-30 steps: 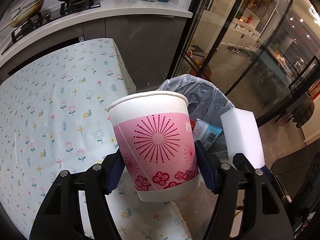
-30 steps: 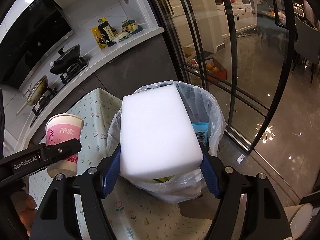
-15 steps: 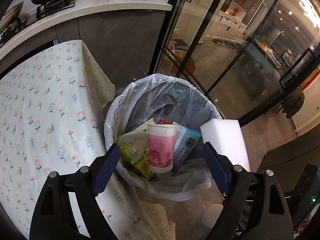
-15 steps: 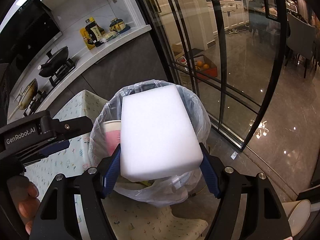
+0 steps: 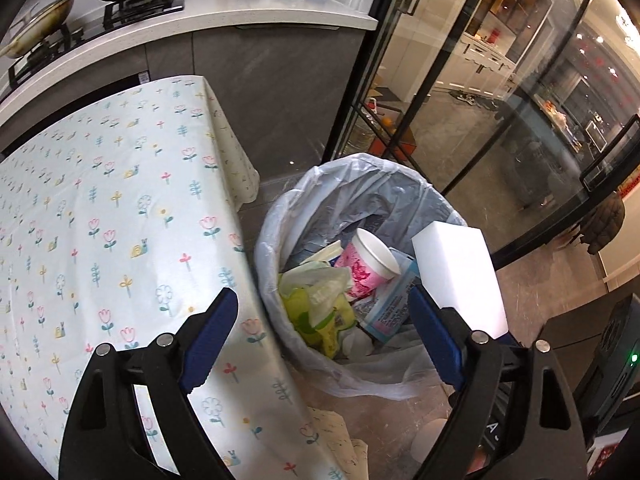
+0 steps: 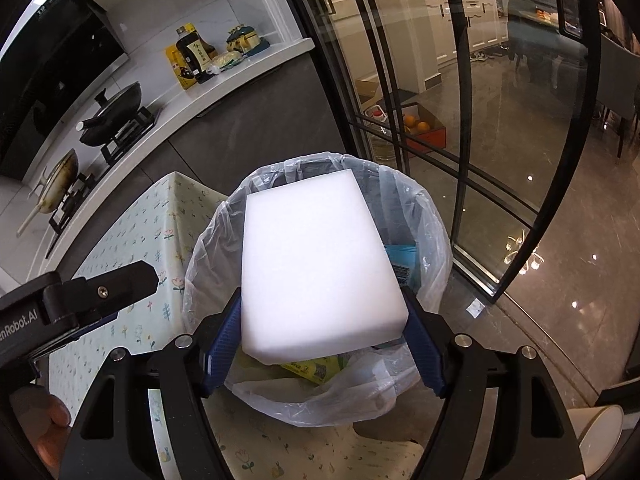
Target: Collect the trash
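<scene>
**Sponge goes in next**

My left hand-held gripper (image 5: pixel 320 336) is spread wide with nothing in it. It hangs low in the frame, over the gap between the table (image 5: pixel 100 220) and the bin (image 5: pixel 360 184). The table, with its flower cloth, fills the left side of the left view.

The bin sits in the middle of both views. It has a thin plastic bag (image 5: pixel 376 376) as a liner. Inside I can see a pink and white cup (image 5: pixel 370 262) lying on its side. Next to it are a green and yellow wrapper (image 5: pixel 316 312) and a blue pack (image 5: pixel 390 308).

My right hand-held gripper (image 6: pixel 322 344) is squeezing a white sponge (image 6: pixel 316 264). The blue pads press on both of its sides. The sponge is up in the air, right over the mouth of the bin. In the left view the sponge (image 5: pixel 460 276) shows at the right edge of the bin.

I think this is the drop step for the sponge. The cup is already in.

Next I should let my right fingers go wide so the sponge falls. It looks lined up well, so I may not need to move much. The sponge is big and light, and I guess it might land on the rim or tip off the pile. Going a bit lower first could help. My left one is free to get more trash.
</scene>
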`<state>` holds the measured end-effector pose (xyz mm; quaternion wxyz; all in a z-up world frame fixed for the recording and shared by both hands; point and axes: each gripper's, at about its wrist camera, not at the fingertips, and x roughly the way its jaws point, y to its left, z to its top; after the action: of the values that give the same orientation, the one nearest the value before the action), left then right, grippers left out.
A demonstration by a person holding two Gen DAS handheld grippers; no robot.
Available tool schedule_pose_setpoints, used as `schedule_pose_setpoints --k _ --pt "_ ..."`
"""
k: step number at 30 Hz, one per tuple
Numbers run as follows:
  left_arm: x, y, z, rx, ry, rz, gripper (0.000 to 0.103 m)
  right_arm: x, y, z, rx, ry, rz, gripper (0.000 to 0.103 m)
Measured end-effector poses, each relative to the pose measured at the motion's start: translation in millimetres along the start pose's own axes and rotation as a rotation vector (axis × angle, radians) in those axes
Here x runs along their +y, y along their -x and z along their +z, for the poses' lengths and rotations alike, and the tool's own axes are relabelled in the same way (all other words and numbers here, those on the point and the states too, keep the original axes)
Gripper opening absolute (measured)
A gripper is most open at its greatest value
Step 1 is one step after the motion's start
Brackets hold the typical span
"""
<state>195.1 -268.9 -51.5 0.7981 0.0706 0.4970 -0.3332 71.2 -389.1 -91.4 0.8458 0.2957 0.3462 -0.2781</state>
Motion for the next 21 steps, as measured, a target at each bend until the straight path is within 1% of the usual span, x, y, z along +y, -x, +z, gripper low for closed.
schedule_pose_setpoints --k 4,7,21 --pt "7.5 4.9 -2.3 -0.017 0.010 0.028 0.083 5.7 1.0 0.8 -0.003 0.006 0.003 0.073" --pt "11.0 8.5 -3.3 -0.031 0.014 0.046 0.083 4.3 4.7 1.0 -0.013 -0.007 0.004 0.077" --pt "23.9 28.5 -16.1 -0.082 0.006 0.109 0.083 9.0 25.8 -7.3 -0.030 0.013 0.012 0.077"
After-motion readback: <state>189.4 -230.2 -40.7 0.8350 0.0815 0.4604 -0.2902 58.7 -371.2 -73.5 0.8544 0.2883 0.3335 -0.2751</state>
